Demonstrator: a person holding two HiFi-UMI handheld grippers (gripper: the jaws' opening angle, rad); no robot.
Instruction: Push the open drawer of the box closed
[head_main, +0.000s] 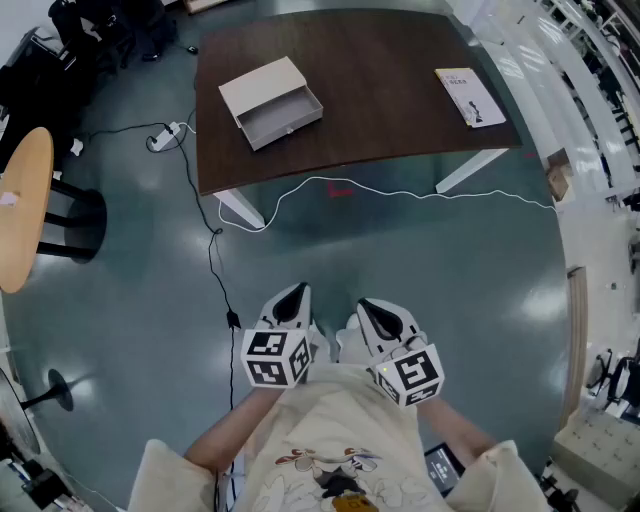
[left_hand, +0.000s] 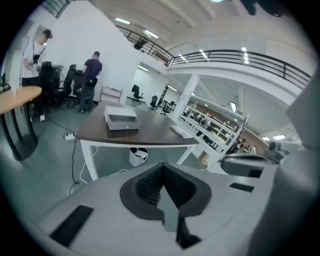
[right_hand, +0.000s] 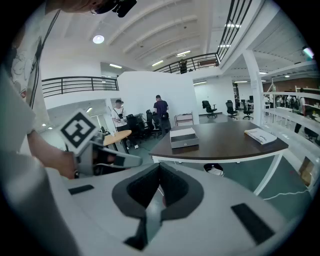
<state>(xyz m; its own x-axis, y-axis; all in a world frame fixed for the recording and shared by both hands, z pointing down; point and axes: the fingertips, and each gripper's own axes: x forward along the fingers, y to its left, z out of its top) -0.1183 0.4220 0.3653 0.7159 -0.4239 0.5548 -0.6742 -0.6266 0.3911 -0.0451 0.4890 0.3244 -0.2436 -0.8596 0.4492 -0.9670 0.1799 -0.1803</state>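
A pale box (head_main: 270, 100) lies on the dark brown table (head_main: 370, 120), far ahead of me, and its grey drawer (head_main: 285, 118) stands pulled out toward the table's near edge. Both grippers hang close to my body, well short of the table. The left gripper (head_main: 292, 297) and the right gripper (head_main: 376, 311) are side by side, both shut with nothing between the pads. The left gripper view shows the box (left_hand: 121, 119) small on the table top beyond the closed gripper (left_hand: 161, 184). The right gripper view shows the box (right_hand: 184, 138) beyond its own closed gripper (right_hand: 159, 187).
A booklet (head_main: 470, 97) lies on the table's right end. A white cable (head_main: 400, 192) and a black cable (head_main: 212, 260) run over the floor between me and the table, with a power strip (head_main: 165, 135) at the left. A round wooden table (head_main: 25, 205) stands left. Two people (left_hand: 92, 75) stand far off.
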